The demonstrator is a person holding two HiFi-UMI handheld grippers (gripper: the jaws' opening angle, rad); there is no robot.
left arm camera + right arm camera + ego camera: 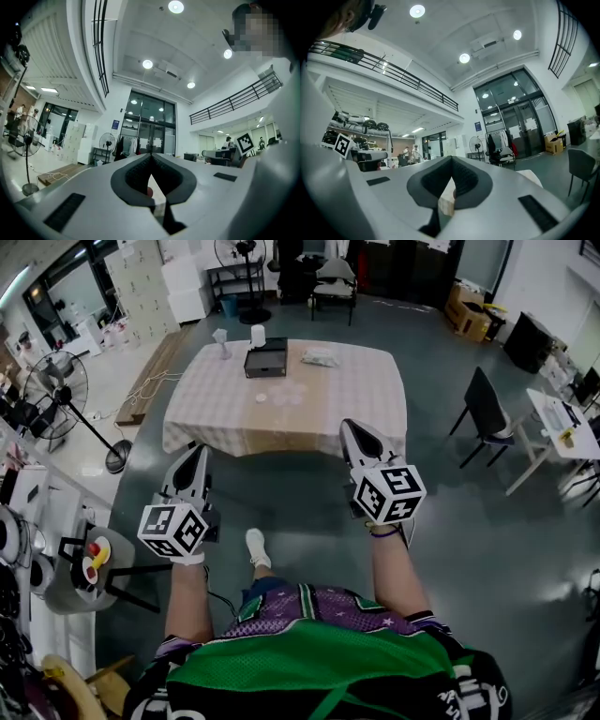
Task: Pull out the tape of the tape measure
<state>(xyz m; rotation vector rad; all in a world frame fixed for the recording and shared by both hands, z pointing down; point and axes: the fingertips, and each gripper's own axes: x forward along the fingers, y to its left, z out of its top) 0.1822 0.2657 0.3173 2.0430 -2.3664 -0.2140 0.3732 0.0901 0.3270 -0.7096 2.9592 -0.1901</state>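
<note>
As far as we can see, the task has not begun. We stand well apart from the table (pixel 347 399). The left gripper (pixel 194 463) and the right gripper (pixel 355 437) are held level in the air, jaws closed together on nothing. We cannot pick out the tape measure among the small things there. Reaching it, holding it and pulling the tape are all left.

head view: overhead, steeply down, table (pixel 281 399) at 12 o'clock | gripper views: ride left gripper (pixel 199 448), right gripper (pixel 349 425), close behind jaws, level toward 12 o'clock | both share: standing fan (pixel 107 140), glass doors (pixel 520 126)
</note>
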